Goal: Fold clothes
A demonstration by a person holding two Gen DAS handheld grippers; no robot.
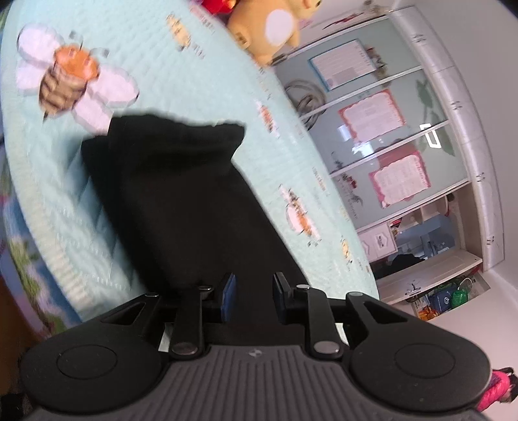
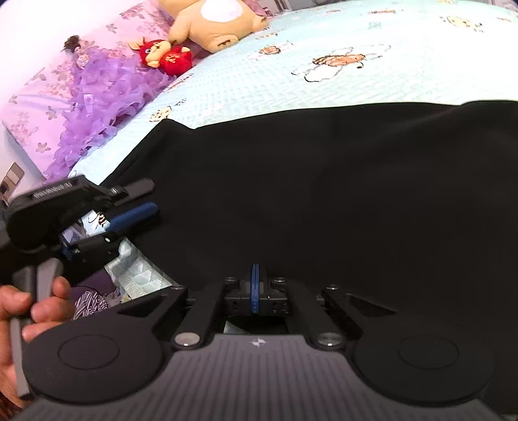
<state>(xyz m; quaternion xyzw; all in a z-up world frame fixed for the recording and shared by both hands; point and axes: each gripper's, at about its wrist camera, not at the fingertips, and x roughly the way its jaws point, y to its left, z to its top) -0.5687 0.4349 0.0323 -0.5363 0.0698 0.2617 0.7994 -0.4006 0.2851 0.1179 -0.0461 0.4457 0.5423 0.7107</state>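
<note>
Black garment [image 2: 323,200] — a dark, plain piece of clothing whose exact kind cannot be told — lies spread over the pale blue bee-print bedspread [image 2: 259,84], filling the space ahead of and to both sides of the right gripper [image 2: 255,288]. That gripper's blue pads are pressed together with no gap showing between them; whether a thin fold of the cloth is caught there cannot be told, since the fabric under the tips is uniformly black. To the left of its fingers, the left gripper [image 2: 136,207] reaches in over the garment's edge, held by a hand [image 2: 29,304] wrapped around its grey handle. In the left wrist view, the left gripper [image 1: 251,299] has its blue pads parted with a narrow gap, the black garment [image 1: 181,194] lying directly beyond and beneath them — nothing is visibly pinched. The cloth stretches away from those fingertips to a rumpled far edge. Farther past the fingers sits a tan plush toy [image 1: 272,26], and in the right wrist view a red plush toy [image 2: 165,56] lies beside it, near a purple ruffled fabric [image 2: 103,97].
</note>
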